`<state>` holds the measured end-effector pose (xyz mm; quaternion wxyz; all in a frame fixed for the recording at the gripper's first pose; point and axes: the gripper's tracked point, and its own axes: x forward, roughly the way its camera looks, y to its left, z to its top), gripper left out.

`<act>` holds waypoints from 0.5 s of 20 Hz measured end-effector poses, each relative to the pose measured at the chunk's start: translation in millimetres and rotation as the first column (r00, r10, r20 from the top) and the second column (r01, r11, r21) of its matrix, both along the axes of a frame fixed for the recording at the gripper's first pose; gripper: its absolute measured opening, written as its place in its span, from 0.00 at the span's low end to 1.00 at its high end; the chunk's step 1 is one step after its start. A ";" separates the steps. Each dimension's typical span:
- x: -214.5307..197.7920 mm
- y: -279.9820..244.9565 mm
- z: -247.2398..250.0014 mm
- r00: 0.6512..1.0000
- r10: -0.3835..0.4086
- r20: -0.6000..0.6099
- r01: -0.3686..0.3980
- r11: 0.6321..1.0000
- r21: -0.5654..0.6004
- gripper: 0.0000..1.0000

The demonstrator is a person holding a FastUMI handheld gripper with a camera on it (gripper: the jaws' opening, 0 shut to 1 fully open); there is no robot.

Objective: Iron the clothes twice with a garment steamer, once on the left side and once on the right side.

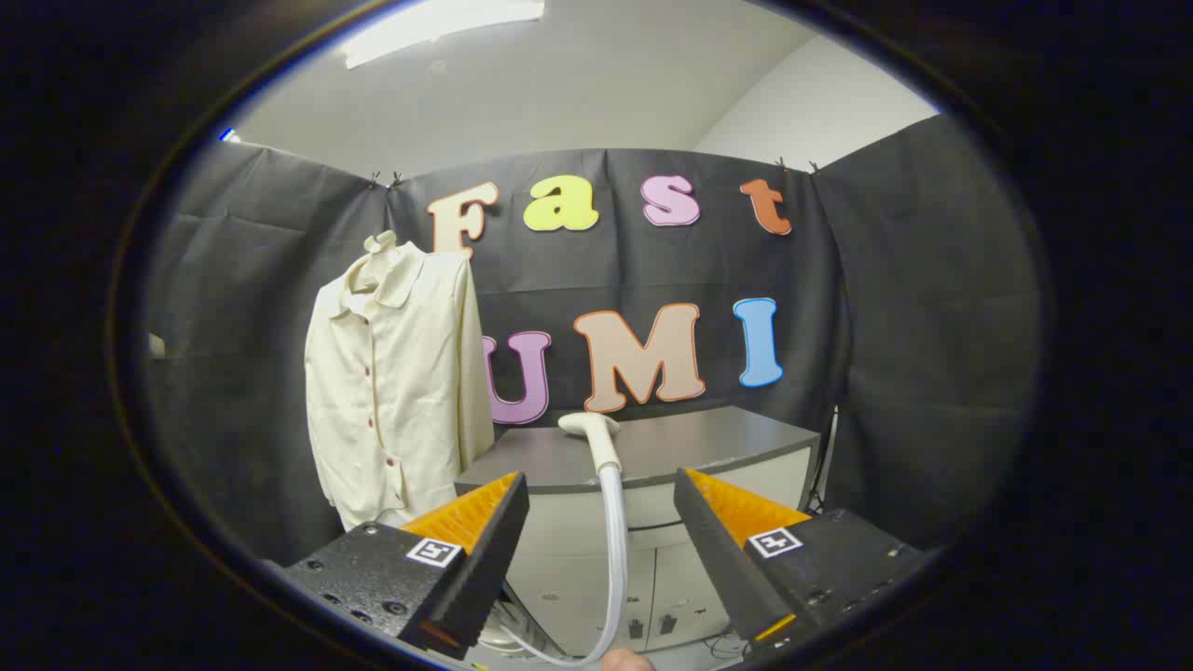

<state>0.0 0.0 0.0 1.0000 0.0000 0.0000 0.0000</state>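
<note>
Claw: black-and-orange wedge fingers, spread wide, holding nothing.
White plastic garment steamer head with pale hose: between and just beyond the fingers, handle near upright, resting at the grey cabinet surface edge.
Cream button-front shirt: hanging left of steamer, beyond it.

Grey-topped desk against the black cloth wall, white cabinet doors underneath. Some cables on the floor below the doors. White ceiling above the cloth, with a lit light panel. White room wall beyond the cloth's top edge.
</note>
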 end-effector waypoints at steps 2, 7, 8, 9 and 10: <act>3.2 0.1 -0.4 1.000 0.002 0.000 -0.002 1.000 0.000 0.96; 20.7 5.4 -9.6 0.999 0.005 -0.038 -0.005 1.000 0.010 0.96; 24.4 7.5 -10.4 0.999 0.004 -0.046 -0.004 1.000 0.012 0.96; 27.8 8.5 -9.8 0.999 0.004 -0.049 -0.004 1.000 0.013 0.96; 31.4 10.6 -8.6 0.999 0.005 -0.052 -0.004 1.000 0.012 0.96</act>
